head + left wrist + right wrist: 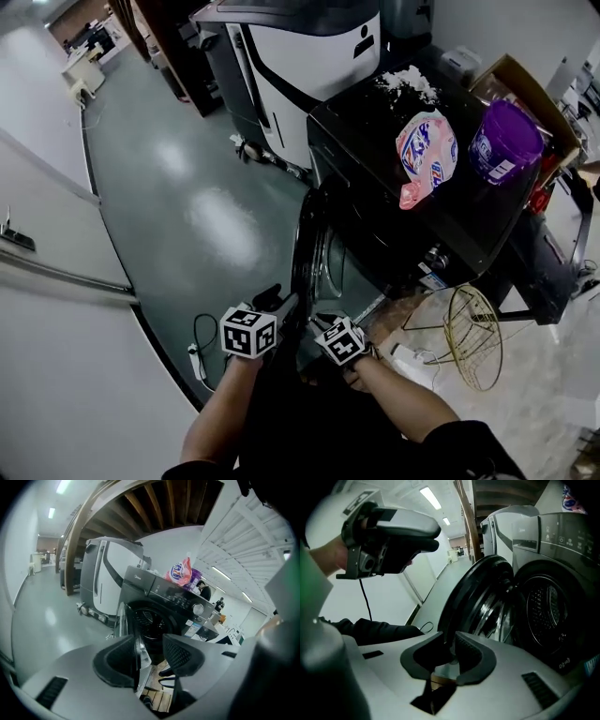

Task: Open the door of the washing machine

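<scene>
The black washing machine [375, 122] stands with its round door [314, 253] swung out on its left hinge, so the drum [548, 611] shows. My right gripper [314, 323] is at the door's lower edge. In the right gripper view its jaws [452, 651] are pinched narrowly on the door's black rim [473, 597]. My left gripper [277, 302] hangs just left of the door. In its own view the jaws [150, 656] stand apart, the door edge [136, 644] lining up by the left pad with a gap to the right pad. From the right gripper view the left gripper [389, 531] sits off the door.
A pink detergent bag [427, 155] and a purple tub [506, 141] rest on the machine's top. A white appliance [309, 47] stands behind it, a gold wire basket [473, 337] on the floor to the right, and a power strip with its cable [199, 356] to the left.
</scene>
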Demonstrator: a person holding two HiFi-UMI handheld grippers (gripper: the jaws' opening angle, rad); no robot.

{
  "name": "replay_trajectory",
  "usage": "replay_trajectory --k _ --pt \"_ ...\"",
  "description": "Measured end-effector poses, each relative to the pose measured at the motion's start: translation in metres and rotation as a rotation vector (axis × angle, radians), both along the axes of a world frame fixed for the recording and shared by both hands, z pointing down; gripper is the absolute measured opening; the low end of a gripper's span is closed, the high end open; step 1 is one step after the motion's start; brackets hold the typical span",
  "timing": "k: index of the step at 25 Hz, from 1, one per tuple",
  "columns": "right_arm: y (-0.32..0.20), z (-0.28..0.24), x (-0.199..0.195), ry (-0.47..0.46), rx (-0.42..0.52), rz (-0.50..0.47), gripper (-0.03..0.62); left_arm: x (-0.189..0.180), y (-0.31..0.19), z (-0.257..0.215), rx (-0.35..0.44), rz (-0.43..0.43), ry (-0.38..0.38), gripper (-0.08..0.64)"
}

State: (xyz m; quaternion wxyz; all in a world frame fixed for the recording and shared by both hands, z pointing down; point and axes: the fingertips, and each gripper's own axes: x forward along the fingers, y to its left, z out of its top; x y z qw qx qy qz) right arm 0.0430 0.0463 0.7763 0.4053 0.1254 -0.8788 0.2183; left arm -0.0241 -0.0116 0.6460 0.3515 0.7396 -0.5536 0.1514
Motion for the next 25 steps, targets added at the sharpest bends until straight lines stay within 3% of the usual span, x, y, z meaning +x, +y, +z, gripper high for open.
replay_trajectory --k 5,11,18,25 --pt "-0.021 -0.015 0.012 -0.046 0.018 0.022 0.083 -0.021 0.011 -0.013 0.031 -0.076 0.012 0.202" --pt "-0.065 -0.059 0.037 -0.142 0.045 0.141 0.074 -0.032 0.015 -0.034 0.072 -0.121 0.006 0.202" --pt "-0.122 -0.135 0.072 -0.289 0.153 0.297 0.057 -0.029 0.001 -0.072 0.150 -0.100 -0.049 0.202" --pt "-0.148 -0.197 0.105 -0.381 0.265 0.372 0.040 -0.010 -0.024 -0.109 0.236 -0.036 -0.098 0.202"
